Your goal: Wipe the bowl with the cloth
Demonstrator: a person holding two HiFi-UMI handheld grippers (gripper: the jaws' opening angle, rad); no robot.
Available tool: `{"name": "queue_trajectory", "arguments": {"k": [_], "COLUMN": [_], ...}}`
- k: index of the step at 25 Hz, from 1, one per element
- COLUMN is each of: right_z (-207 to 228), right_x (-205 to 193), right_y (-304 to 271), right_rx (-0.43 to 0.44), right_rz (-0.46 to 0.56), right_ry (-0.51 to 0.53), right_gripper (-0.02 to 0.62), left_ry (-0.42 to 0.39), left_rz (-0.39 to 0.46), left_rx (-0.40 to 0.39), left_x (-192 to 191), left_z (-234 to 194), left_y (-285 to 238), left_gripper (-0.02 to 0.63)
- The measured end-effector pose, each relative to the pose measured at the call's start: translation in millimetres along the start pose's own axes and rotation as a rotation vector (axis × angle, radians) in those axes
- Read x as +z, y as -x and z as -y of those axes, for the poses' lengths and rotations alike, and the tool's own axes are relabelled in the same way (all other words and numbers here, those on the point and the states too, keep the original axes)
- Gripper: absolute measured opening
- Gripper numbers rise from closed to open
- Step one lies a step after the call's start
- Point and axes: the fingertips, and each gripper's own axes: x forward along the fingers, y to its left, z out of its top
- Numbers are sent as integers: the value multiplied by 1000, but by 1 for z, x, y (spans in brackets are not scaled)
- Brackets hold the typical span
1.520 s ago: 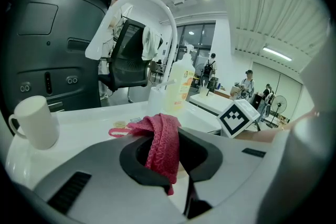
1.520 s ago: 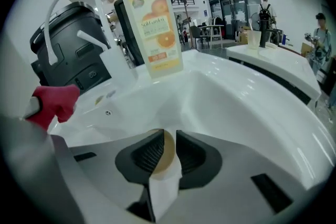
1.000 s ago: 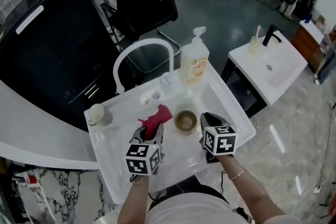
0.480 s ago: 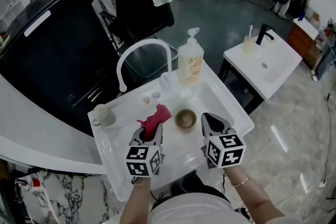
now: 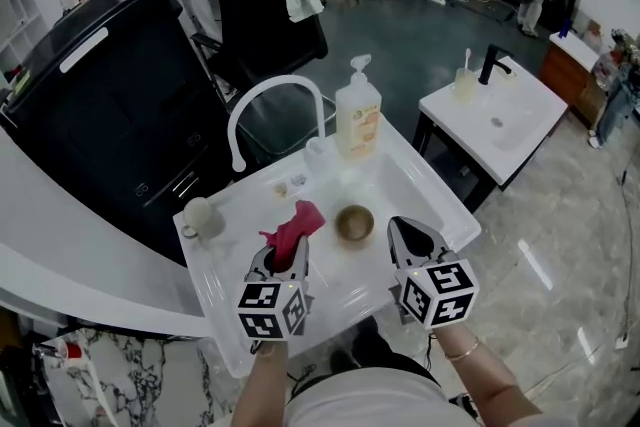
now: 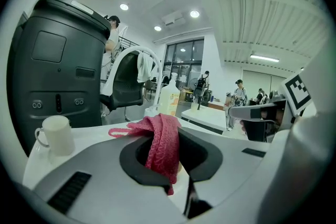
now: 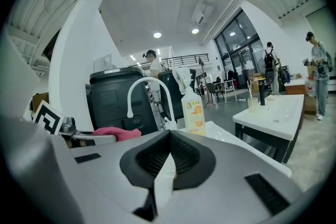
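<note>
Trouble looked likeliest around the bowl (image 5: 353, 223), which sat loose near the middle of the white counter (image 5: 330, 290), touched by neither tool. The left tool (image 5: 284, 260) was clamped on the pink cloth (image 5: 296, 227), and a bunched fold of it stuck out past the jaws toward 12 o'clock. The bowl lay just beside that fold, at about 2 o'clock from the tool. The right tool (image 5: 408, 237) had just been closing, and its jaws stood together with nothing between them. It was near the bowl, which lay at roughly 10 o'clock from it. Judging from that, a wipe begun now would probably shove the unsteadied bowl across the smooth counter rather than clean it, perhaps toward the soap bottle (image 5: 358, 120) at its 12 o'clock. The right tool would have to spread its jaws before it could take the rim, and coming in with its closed tip could knock or tip the bowl. The cloth seemed pinched through its middle, with only a short wad free ahead of the jaws. The hard jaw ends might therefore scrape the bowl, or the wad might drag out of the grip under rubbing.
</note>
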Motion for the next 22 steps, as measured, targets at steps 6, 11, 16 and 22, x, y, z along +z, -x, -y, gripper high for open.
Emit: {"name": "queue_trajectory", "arguments": {"k": [6, 11, 16, 22], "right_z": [-10, -17, -25, -30], "right_x": [-1, -1, 2, 0], "right_y": [16, 27, 34, 39], "right_rx": [-6, 1, 8, 19], "right_rz": [24, 38, 52, 48], "right_ry": [8, 32, 41, 53], "right_gripper": [3, 3, 3, 3], "left_ry": [-4, -12, -30, -39], "left_rz": [21, 27, 37, 44], "left_rx": [-8, -9, -12, -8], "left_x": [2, 0, 3, 5], "left_z": [4, 7, 10, 14], "left_y": [17, 27, 36, 43], "left_gripper": [60, 60, 60, 60]}}
